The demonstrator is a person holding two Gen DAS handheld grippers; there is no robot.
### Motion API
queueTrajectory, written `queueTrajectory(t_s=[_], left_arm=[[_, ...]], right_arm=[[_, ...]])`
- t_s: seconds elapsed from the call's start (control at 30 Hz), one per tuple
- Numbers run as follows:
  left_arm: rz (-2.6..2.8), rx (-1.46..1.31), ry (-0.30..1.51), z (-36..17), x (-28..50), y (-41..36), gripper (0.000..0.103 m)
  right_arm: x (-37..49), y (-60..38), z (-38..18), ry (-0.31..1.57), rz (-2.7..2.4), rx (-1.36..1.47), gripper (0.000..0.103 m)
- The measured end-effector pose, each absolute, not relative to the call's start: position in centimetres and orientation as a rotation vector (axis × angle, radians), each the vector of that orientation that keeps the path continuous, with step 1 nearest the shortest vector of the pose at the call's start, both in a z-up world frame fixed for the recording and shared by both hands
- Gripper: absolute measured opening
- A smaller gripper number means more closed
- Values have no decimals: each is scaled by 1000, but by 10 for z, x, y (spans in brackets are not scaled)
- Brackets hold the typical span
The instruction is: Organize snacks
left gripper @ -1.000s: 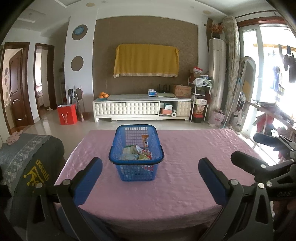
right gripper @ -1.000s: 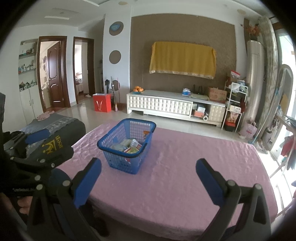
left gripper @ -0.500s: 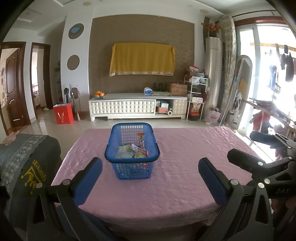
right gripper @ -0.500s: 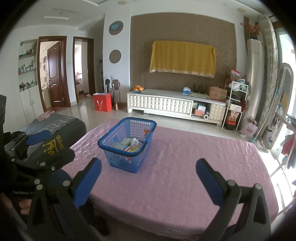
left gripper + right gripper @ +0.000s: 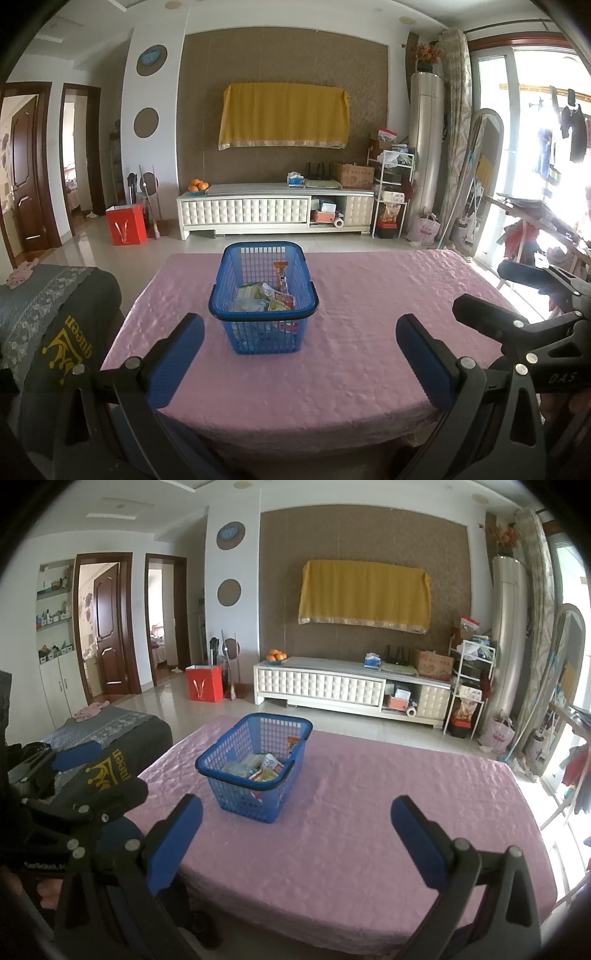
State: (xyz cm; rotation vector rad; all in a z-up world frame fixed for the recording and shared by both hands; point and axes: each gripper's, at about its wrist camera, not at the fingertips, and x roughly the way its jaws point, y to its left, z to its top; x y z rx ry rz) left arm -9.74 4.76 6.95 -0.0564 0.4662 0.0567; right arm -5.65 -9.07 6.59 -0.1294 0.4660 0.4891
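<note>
**Both grippers open before a basket of snacks**

Left gripper [image 5: 300, 360]: jaws wide apart, holding nothing, poised over the near edge of the table [image 5: 369, 354]. The basket [image 5: 263, 306] stands straight ahead, framed between the two blue pads [image 5: 176, 360], beyond their tips and clear of them. Right gripper [image 5: 295, 840]: jaws likewise wide apart and empty, over the near part of the table [image 5: 369, 812]; here the basket [image 5: 255, 771] lies ahead and to the left, nearer the left pad [image 5: 173, 842] than the right, touching neither.

The basket is blue plastic with latticed walls and a dark rim, upright on the pink cloth toward the table's far left part. Inside lie the snacks [image 5: 264, 297]: several flat packets in pale green, white, yellow and red, heaped loosely on the floor of the basket, with one tall orange-topped packet [image 5: 281, 271] leaning upright against the far right wall. Their printing is too small to read. The snacks [image 5: 260, 768] sit below the rim.

Each gripper appears at the margin of the other's view, beside the table.
</note>
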Motion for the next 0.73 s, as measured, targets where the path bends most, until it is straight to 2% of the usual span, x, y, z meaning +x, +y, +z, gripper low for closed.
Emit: queueTrajectory(t_s=[0.73], left_arm=[[54, -50, 473, 70, -99, 47, 103]], right_arm=[[-60, -90, 66, 473, 488, -123, 103]])
